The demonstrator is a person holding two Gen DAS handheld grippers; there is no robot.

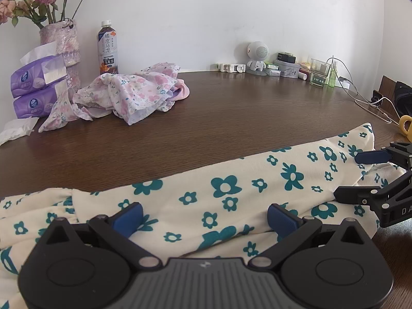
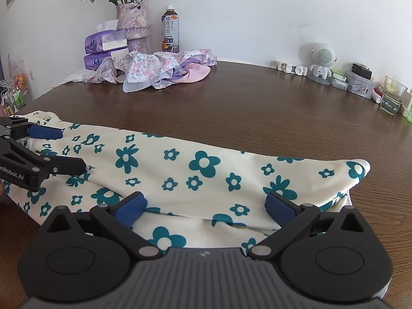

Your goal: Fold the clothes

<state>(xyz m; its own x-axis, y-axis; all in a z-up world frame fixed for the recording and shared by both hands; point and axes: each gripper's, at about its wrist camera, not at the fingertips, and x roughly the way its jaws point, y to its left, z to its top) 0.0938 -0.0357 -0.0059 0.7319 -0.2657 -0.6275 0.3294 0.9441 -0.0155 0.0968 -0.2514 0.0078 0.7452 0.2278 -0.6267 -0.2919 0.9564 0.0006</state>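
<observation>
A cream garment with teal flowers [image 1: 231, 195] [image 2: 206, 170] lies folded lengthwise along the near edge of the brown table [image 1: 231, 118]. My left gripper [image 1: 204, 217] is open just over the garment's left part, its blue pads [image 1: 128, 219] spread wide with cloth lying between them. My right gripper [image 2: 206, 203] is open the same way over the right part. Each gripper shows in the other's view: the right gripper [image 1: 346, 175] at the right edge, the left gripper [image 2: 73, 149] at the left edge. A crumpled pile of pink floral clothes [image 1: 128, 92] [image 2: 164, 72] sits at the back left.
Behind the pile stand a vase of dried roses [image 1: 61, 49], stacked purple tissue packs [image 1: 36, 87] and a tea bottle [image 1: 108, 49]. Along the back right wall are a small white robot-shaped speaker [image 2: 322, 61], a tin [image 2: 360, 85], a glass [image 2: 392, 97], cables [image 1: 365, 100] and a yellow mug [image 1: 405, 126].
</observation>
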